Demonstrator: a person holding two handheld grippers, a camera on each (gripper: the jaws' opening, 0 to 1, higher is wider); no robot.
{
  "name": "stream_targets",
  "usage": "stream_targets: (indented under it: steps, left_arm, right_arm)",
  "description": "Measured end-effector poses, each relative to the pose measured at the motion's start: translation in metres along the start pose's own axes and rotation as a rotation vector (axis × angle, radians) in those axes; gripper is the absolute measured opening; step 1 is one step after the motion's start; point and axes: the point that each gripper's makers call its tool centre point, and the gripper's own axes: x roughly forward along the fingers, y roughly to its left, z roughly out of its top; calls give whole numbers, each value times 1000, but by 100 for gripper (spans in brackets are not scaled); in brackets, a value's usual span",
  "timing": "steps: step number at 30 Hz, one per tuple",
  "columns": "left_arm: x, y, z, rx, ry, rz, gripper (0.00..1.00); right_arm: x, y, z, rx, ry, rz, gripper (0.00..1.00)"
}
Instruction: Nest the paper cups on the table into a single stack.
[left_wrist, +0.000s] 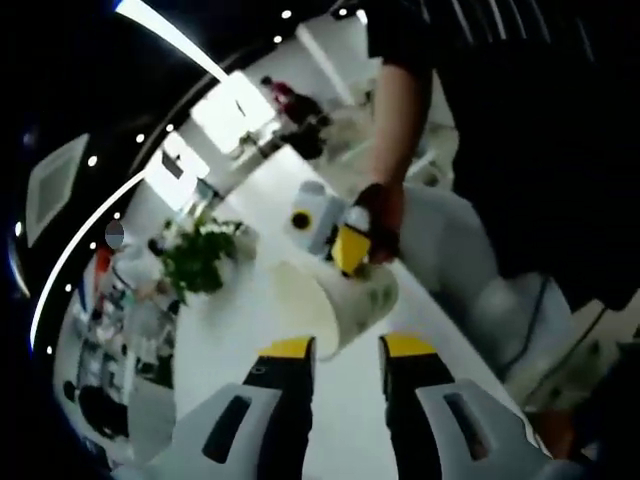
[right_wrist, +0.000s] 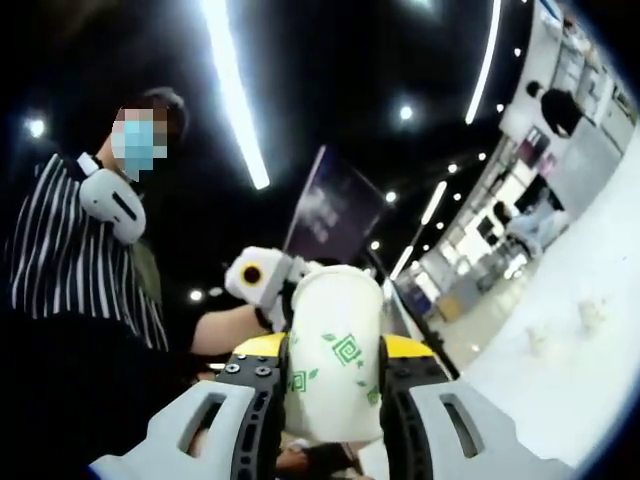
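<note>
Paper cup (right_wrist: 335, 350) pinched in right claw (right_wrist: 335, 375); left claw (left_wrist: 347, 350) spread, base hidden.

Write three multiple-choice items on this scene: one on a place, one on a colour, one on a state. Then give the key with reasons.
1. Where is the cup in the right gripper view?
A. Between the right gripper's jaws
B. Flat on the table
C. In the plant

2. What colour is the pattern on the cup?
A. Red
B. Green
C. Blue

3. What state is the left gripper in?
A. Shut on a cup
B. Shut on the plant
C. Open

Key:
1 A, the cup stands between the two yellow-tipped jaws, which press its sides.
2 B, green squared spirals and leaves mark its white wall.
3 C, in the left gripper view its jaws stand apart with nothing between them; the cup lies beyond, held by the right gripper, with the plant on the table to the left.
</note>
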Motion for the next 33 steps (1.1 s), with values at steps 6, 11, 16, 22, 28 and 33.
stream_targets:
  steps: [6,11,16,22,28,33]
  left_arm:
    - [-2,0,2,-23,-9,-3,21]
    - [-1,-4,4,-49,-31,-13,10]
    - [0,-6,3,-53,-32,-20,8]
    - [1,-11,4,-4,-25,-51,7]
    - [2,-18,3,86,-7,-106,4]
    - [4,-27,-1,186,22,-157,2]
  right_arm:
    - [2,1,-3,11,10,10,32]
    - [4,4,-3,20,13,24,32]
    - [4,4,-4,33,14,29,32]
    - [3,3,-7,55,33,41,33]
    - [3,2,-9,64,48,57,34]
    - [4,0,-15,69,70,61,35]
